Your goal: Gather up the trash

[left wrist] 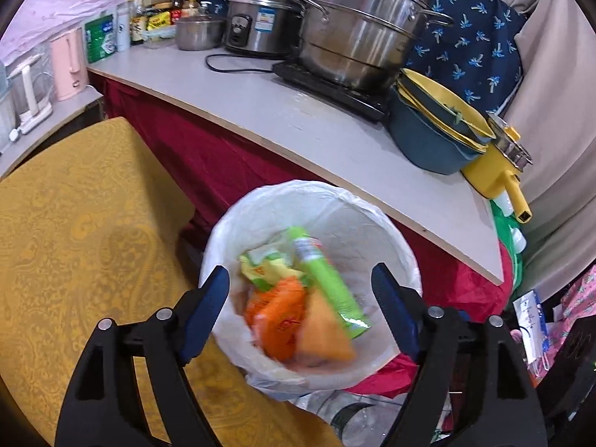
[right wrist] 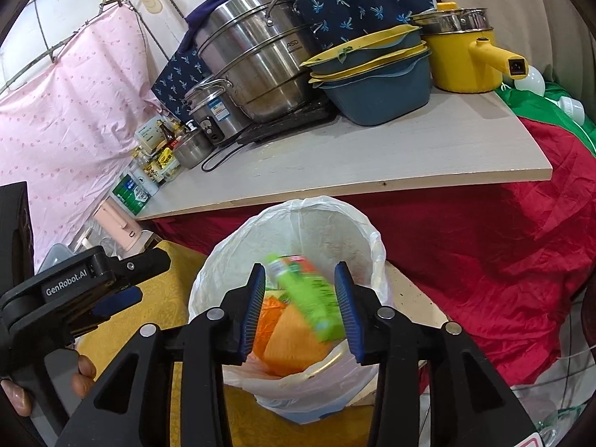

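Thin plastic, shiny steel, soft cloth

Beyond the matt black fingers (left wrist: 208, 298) with ribbed blue pads, a crinkly translucent plastic liner (left wrist: 260, 201) holds glossy wrappers (left wrist: 283, 316); farther off, a brushed steel pot (left wrist: 357, 26) gleams on the matt pale surface (left wrist: 298, 126) over wrinkled red cloth (right wrist: 484, 242).

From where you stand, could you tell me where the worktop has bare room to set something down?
The worktop is bare along its front edge, from the black cord across to the corner below the yellow pot. The back is crowded: steel steamer, stacked blue tubs, rice cooker and bottles at the far end.
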Action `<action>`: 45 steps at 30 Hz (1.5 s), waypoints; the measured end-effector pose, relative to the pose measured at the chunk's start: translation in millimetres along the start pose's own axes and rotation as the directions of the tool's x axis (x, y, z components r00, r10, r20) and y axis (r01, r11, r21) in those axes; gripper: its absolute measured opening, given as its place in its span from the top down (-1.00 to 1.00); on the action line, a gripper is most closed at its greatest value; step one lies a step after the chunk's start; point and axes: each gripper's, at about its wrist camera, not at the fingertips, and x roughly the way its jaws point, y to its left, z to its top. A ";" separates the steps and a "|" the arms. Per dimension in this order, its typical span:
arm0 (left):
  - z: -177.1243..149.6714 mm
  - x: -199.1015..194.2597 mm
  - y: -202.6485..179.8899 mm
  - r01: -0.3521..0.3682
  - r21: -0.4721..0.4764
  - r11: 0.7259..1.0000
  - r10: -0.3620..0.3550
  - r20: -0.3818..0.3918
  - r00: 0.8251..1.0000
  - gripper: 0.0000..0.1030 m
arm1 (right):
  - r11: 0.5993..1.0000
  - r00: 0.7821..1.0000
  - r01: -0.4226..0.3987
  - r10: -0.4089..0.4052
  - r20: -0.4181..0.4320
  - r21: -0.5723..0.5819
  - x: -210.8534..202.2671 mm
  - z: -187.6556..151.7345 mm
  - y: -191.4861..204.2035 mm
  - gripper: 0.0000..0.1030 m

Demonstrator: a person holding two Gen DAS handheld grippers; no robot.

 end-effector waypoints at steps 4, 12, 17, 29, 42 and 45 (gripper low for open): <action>-2.3 -7.7 9.5 -0.024 -0.005 1.000 0.024 0.009 1.000 -0.45 | 0.999 1.000 -0.004 0.004 0.001 -0.040 -4.8 -2.3 14.1 0.14; -13.3 -34.3 20.9 -0.084 0.023 0.996 0.083 0.053 0.995 -0.45 | 0.995 1.000 -0.013 0.014 0.004 -0.096 -21.5 -7.5 39.5 -0.05; -22.5 -51.0 27.9 -0.112 0.034 0.993 0.109 0.075 0.991 -0.45 | 0.991 1.000 -0.011 0.012 0.008 -0.133 -35.9 -15.6 54.4 -0.19; -48.9 -84.8 47.2 -0.201 0.038 0.979 0.196 0.115 0.974 -0.62 | 0.983 0.999 0.031 -0.027 0.021 -0.181 -66.5 -29.8 74.0 -0.51; -84.7 -112.4 63.4 -0.291 0.066 0.954 0.282 0.123 0.952 -0.76 | 0.963 0.996 0.085 -0.081 0.025 -0.256 -94.3 -55.6 85.7 -0.88; -93.2 -115.4 66.0 -0.297 0.057 0.953 0.289 0.110 0.951 -0.83 | 0.958 0.995 0.095 -0.095 0.014 -0.271 -97.2 -62.4 86.5 -0.88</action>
